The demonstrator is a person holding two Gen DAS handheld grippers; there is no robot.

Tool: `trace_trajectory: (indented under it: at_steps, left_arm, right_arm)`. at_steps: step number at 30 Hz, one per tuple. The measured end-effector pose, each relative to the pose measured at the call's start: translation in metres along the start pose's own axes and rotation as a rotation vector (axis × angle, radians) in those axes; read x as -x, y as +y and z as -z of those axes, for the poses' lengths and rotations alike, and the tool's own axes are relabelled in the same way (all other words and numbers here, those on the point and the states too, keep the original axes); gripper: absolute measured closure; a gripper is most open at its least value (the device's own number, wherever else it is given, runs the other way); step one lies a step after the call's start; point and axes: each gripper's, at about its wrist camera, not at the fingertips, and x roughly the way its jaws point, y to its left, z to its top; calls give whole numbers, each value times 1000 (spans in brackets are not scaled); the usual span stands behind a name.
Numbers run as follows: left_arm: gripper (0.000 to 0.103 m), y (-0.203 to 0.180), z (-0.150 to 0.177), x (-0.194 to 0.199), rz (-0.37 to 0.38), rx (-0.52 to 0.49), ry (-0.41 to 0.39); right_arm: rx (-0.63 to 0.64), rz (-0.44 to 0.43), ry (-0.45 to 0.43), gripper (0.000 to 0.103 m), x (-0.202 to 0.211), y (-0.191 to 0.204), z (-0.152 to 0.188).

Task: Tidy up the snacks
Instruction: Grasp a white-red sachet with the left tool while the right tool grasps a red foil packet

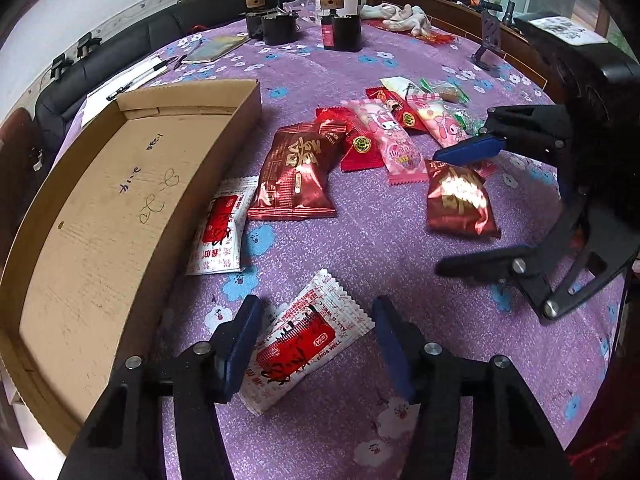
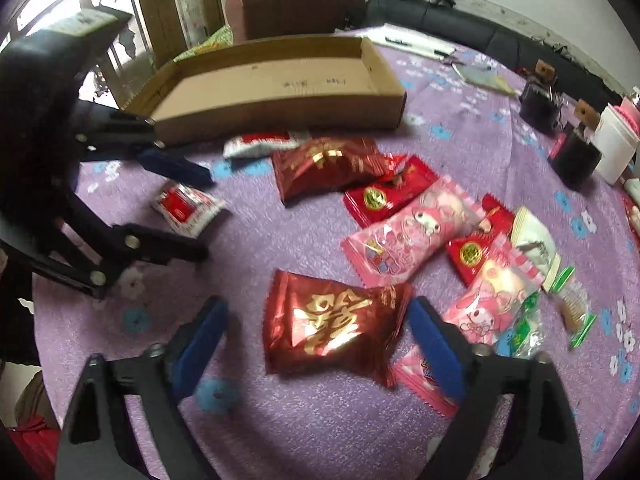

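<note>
My left gripper [image 1: 316,314] points down at the purple flowered cloth, and a white-and-red snack packet [image 1: 308,340] lies between its blue pads; the jaws stand open around it. My right gripper [image 2: 318,306] straddles a dark red foil packet with gold characters [image 2: 332,328], open, its right pad at the packet's edge and its left pad clear of it. Each wrist view shows the other gripper: the right gripper [image 1: 438,212] and the left gripper [image 2: 206,216]. A shallow cardboard box [image 1: 120,200] [image 2: 280,76] stands bare beside the snacks.
More snacks lie loose: a second dark red packet [image 1: 294,176], another white-and-red packet [image 1: 222,228], and pink packets [image 2: 408,236] among red and green ones. At the table's far side stand black jars [image 1: 340,32], a white tub [image 2: 616,140], pens on paper [image 1: 136,80] and gloves [image 1: 404,18].
</note>
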Motion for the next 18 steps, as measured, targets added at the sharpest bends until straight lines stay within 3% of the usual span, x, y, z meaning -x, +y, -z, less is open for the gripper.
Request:
trace_trajectory:
  at_steps: [4, 10, 17, 18]
  left_arm:
    - [42, 1, 3, 2, -9, -2, 8]
    - [60, 6, 4, 5, -32, 28, 7]
    - [71, 8, 8, 10, -37, 61, -11]
    - [83, 11, 8, 14, -28, 83, -28]
  right_arm:
    - [3, 19, -9, 39, 3, -1, 0]
    - [-11, 29, -19, 47, 6, -4, 1]
    - [-21, 2, -56, 49, 19, -2, 1]
    - [-21, 0, -63, 54, 21, -1, 0]
